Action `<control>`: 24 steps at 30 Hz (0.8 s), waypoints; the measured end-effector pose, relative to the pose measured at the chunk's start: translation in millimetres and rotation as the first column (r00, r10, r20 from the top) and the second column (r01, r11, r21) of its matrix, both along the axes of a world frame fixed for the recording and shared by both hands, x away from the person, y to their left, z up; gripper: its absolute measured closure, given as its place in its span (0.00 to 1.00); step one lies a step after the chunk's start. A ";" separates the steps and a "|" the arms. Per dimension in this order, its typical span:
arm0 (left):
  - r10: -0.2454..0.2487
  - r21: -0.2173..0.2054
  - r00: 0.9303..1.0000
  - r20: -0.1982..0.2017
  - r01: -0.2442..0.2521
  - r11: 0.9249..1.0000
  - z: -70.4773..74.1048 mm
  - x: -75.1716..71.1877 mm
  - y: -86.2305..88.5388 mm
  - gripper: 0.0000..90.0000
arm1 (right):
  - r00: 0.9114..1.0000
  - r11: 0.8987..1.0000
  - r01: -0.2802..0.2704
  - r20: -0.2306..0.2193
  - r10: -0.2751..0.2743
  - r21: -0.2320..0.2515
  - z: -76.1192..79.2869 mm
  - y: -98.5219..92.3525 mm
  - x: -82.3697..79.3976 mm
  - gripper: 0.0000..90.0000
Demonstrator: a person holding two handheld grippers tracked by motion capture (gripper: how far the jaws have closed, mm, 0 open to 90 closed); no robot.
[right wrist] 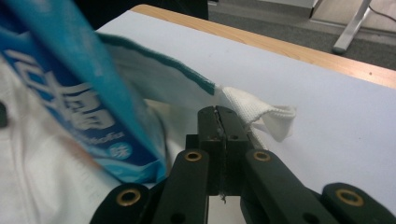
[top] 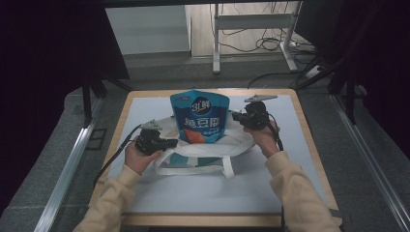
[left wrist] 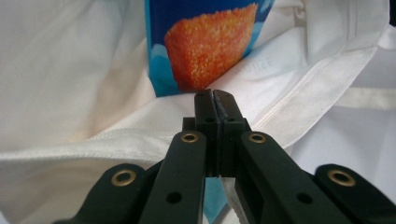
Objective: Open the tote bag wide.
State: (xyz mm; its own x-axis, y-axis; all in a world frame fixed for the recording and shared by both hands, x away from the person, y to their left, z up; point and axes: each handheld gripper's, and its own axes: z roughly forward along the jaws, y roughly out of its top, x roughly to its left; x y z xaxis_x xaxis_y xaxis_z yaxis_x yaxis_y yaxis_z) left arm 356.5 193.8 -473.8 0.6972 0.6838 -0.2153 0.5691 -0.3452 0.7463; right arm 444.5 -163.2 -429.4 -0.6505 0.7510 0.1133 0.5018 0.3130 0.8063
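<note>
A blue snack pouch (top: pixel 199 116) with an orange square printed on it stands upright in a white cloth tote bag (top: pixel 193 162) at the table's middle. My left gripper (top: pixel 170 143) is at the bag's left rim. In the left gripper view my gripper (left wrist: pixel 215 95) is shut on the bag's white hem (left wrist: pixel 116 140), just below the pouch (left wrist: pixel 210 42). My right gripper (top: pixel 235 117) is at the bag's right rim. In the right gripper view my gripper (right wrist: pixel 217 111) is shut on the teal-edged rim (right wrist: pixel 159 77) beside a white strap (right wrist: pixel 268 116), with the pouch (right wrist: pixel 70 93) close on the left.
The bag lies on a white sheet (top: pixel 300 145) that covers a wooden table (top: pixel 309 140). A loop handle (top: pixel 227 169) trails toward the person. Beyond the far edge are desk legs (top: pixel 216 43) and cables (top: pixel 270 43) on the floor. Metal rails (top: pixel 67 169) run along both sides.
</note>
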 end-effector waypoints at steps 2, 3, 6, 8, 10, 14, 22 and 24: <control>-0.005 0.001 1.000 -0.002 0.005 1.000 -1.3 -0.8 0.6 1.00 | 1.000 1.000 0.010 -0.009 -0.010 0.002 -1.8 -0.7 4.7 0.99; -0.005 0.001 1.000 -0.002 0.005 1.000 -1.3 -0.8 0.6 1.00 | 1.000 1.000 0.010 -0.009 -0.010 0.002 -1.8 -0.7 4.7 0.99; -0.012 0.005 1.000 -0.011 0.012 1.000 -5.7 -1.3 0.8 1.00 | 0.999 1.000 0.014 -0.030 -0.014 0.000 -5.3 -1.7 15.9 0.99; -0.012 0.007 1.000 -0.013 0.013 1.000 -6.9 -0.9 0.9 1.00 | 0.999 1.000 0.012 -0.032 -0.012 -0.004 -5.8 -1.4 17.7 0.99; -0.012 0.003 1.000 -0.019 0.012 1.000 -8.7 0.1 2.2 1.00 | 0.999 1.000 0.016 -0.045 -0.016 -0.007 -8.9 -0.2 24.3 0.99; -0.012 0.004 1.000 -0.021 0.013 1.000 -9.7 -0.1 2.6 1.00 | 0.998 1.000 0.019 -0.063 -0.019 0.003 -15.6 -1.7 30.0 0.99; -0.009 -0.001 1.000 -0.022 0.008 1.000 -11.0 -0.1 3.1 1.00 | 0.998 1.000 0.014 -0.062 -0.013 0.012 -17.7 -3.1 31.8 0.99; -0.007 -0.003 1.000 -0.018 0.007 1.000 -10.8 -0.4 3.1 1.00 | 0.998 1.000 0.012 -0.060 -0.011 0.018 -17.3 -3.6 31.3 0.99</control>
